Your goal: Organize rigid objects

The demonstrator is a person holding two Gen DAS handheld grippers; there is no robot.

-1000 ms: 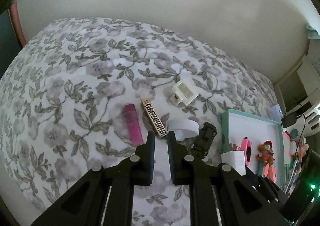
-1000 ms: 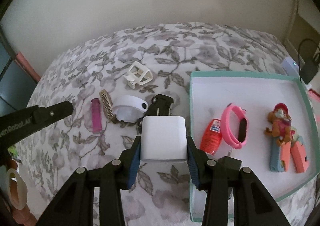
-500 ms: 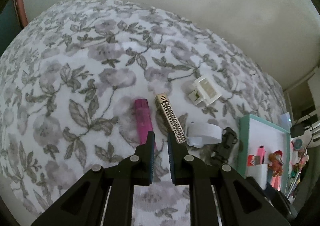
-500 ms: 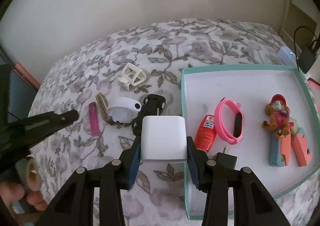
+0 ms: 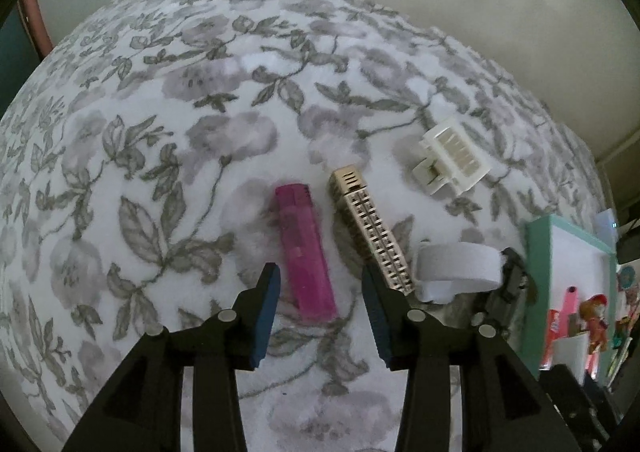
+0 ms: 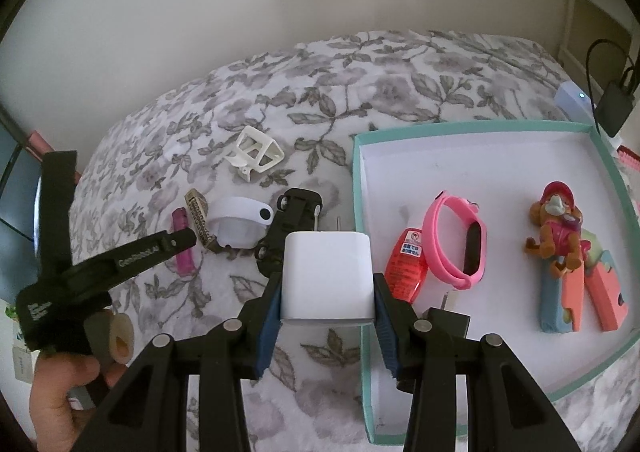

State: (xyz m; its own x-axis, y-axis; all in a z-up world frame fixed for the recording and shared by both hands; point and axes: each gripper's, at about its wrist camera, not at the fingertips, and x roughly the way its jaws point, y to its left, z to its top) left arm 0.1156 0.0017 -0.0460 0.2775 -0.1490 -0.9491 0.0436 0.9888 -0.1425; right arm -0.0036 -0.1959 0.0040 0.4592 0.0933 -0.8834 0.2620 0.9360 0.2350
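1. Left wrist view: the left gripper (image 5: 318, 284) points steeply down at the floral blanket (image 5: 160, 132). Its jaws have just been opening and stand apart, with the near end of the pink lighter (image 5: 305, 252) between them, untouched by either pad.
2. Just right of the lighter lies a gold patterned bar (image 5: 370, 238), its near end hidden behind the right finger. Beyond it are a white band (image 5: 456, 266) and a white clip (image 5: 450, 162), seen here from above so its ribbed top shows.
3. Only the tray (image 5: 538, 272) edge shows in this view, at the right; its contents are squeezed and blurred.
4. Right wrist view: the right gripper (image 6: 327, 308) is clamped on a white charger (image 6: 326, 280), pads pressing both sides, prongs pointing away, held above the blanket just left of the tray (image 6: 472, 128).
5. This view shows the whole tray: a red bottle (image 6: 406, 266), a pink wristband (image 6: 454, 240), a toy figure (image 6: 556, 228), coral and blue blocks (image 6: 580, 296), and a black plug (image 6: 450, 318) at the near edge.
6. A black toy car (image 6: 290, 220) lies behind the charger.
7. At the left, a hand (image 6: 68, 392) grips the left gripper's handle; its fingers reach over the lighter (image 6: 182, 248).
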